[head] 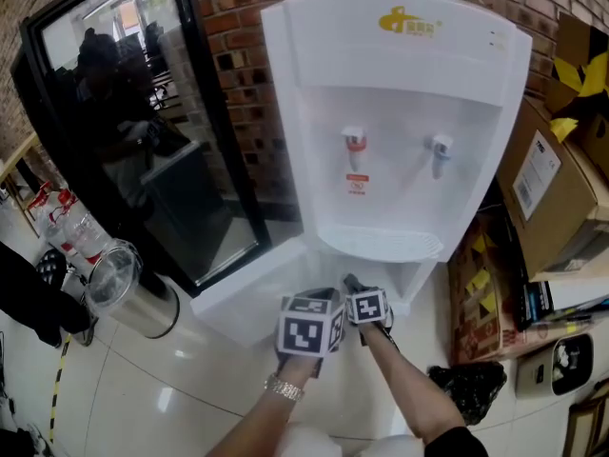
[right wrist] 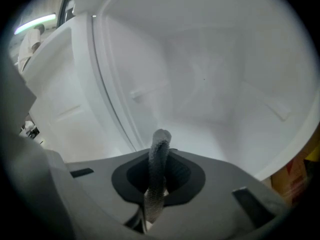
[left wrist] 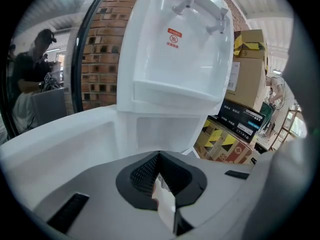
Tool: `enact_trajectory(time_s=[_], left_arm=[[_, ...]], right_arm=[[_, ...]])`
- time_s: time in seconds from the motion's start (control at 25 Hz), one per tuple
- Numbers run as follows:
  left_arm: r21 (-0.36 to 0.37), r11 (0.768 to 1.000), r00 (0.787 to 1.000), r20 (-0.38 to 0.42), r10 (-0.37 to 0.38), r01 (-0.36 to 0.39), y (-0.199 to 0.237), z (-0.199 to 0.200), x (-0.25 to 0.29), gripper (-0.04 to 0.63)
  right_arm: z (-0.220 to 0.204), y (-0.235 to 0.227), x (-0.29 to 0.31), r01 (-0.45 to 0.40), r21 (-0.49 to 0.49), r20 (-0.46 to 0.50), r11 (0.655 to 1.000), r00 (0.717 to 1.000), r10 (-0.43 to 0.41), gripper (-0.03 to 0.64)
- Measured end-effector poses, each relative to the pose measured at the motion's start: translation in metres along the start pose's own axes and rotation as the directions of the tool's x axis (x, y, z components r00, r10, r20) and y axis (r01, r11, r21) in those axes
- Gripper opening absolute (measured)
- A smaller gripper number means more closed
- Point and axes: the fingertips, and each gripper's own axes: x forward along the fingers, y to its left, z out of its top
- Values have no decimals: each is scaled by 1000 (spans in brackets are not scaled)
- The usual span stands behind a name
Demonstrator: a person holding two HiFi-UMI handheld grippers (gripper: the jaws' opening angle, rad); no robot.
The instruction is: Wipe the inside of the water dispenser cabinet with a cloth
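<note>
The cloth [right wrist: 157, 174] is clamped between the closed jaws of the right gripper [right wrist: 161, 151], which is held at the mouth of the white cabinet [right wrist: 225, 74] under the water dispenser [head: 400, 112]. The cloth is seen as a narrow grey strip; its long axis is aligned with the jaws, and its rounded free end is pointed into the cabinet (towards the back wall). The left gripper [left wrist: 160, 156] is held just beside, jaws drawn together, aimed at the dispenser front
</note>
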Motion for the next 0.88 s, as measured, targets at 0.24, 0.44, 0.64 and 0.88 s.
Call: enact_trajectory(time_s=[0.24,0.44,0.64,0.88], left_arm=[[-6,1000,1000,10,-7,7,-9,0,0,2],[-21,1000,999,29,-19,19,-18,1,2,2],[-14,999,999,34,-42,42,-30,2,2,2],[-2,999,998,39,-52,52,-32,4,-4,2]], right_arm=[[48,-15,-52,87,8,121,996,989,-87,20],[98,-32,-123,260,21,292,965,922,-255,20],[91,-71,-150,381,118,334,917,855,-398,20],[61,-98,-138,403,174,258,899,862,-436,20]])
